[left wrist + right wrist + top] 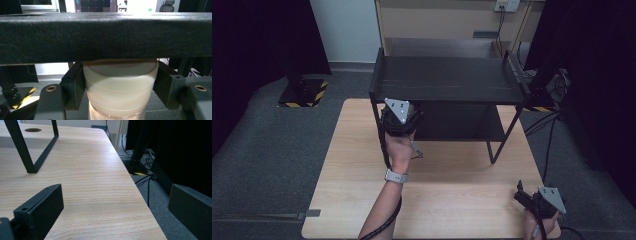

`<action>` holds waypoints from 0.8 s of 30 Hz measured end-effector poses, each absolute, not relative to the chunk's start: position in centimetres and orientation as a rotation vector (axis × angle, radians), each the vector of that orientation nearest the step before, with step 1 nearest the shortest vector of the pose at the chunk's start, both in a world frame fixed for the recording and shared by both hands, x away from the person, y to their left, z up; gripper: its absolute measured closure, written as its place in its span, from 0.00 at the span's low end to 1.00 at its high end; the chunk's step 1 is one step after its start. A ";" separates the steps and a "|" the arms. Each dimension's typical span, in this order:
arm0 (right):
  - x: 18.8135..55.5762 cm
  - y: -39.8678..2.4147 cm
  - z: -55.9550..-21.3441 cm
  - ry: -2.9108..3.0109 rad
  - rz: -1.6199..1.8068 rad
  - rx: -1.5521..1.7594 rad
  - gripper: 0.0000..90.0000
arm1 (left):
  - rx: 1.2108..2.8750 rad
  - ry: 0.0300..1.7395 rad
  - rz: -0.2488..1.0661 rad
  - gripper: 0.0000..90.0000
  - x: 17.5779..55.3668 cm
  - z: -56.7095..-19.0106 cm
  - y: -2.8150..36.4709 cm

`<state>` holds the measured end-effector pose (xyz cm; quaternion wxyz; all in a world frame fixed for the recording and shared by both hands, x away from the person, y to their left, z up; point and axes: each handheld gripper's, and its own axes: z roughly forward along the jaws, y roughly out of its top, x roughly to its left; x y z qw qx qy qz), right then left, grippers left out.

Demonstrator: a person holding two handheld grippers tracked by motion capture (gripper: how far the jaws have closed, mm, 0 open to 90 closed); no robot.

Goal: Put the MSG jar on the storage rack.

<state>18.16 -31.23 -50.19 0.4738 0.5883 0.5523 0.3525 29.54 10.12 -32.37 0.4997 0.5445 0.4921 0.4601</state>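
Note:
My left gripper is held up at the front left edge of the black two-level shelf. In the left gripper view it is shut on a white round jar with a cream lid. The jar's top sits just below the shelf's thick front edge. My right gripper rests low at the table's front right corner. Its jaws stand wide open over the bare wooden table, with nothing between them.
The shelf stands on the far half of the light wooden table; one thin black leg frame is near my right gripper. The table's right edge drops to grey carpet with cables. A black-and-yellow striped base sits on the floor at left.

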 end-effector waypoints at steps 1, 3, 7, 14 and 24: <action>18.2 -31.2 -50.2 1.351 0.862 1.439 0.01 | 1.319 1.199 1.107 0.36 29.8 -32.4 10.2; 18.2 -31.2 -50.2 1.353 0.861 1.438 0.01 | 1.313 1.197 1.103 0.36 29.9 -32.5 10.3; 18.2 -31.2 -50.2 1.353 0.859 1.436 0.01 | 1.313 1.201 1.099 0.36 30.1 -32.5 10.3; 18.1 -31.2 -50.2 1.351 0.860 1.435 0.01 | 1.317 1.191 1.106 0.36 30.3 -32.7 10.2; 18.1 -31.2 -50.2 1.351 0.861 1.434 0.01 | 1.323 1.147 1.093 0.06 29.5 -33.3 10.7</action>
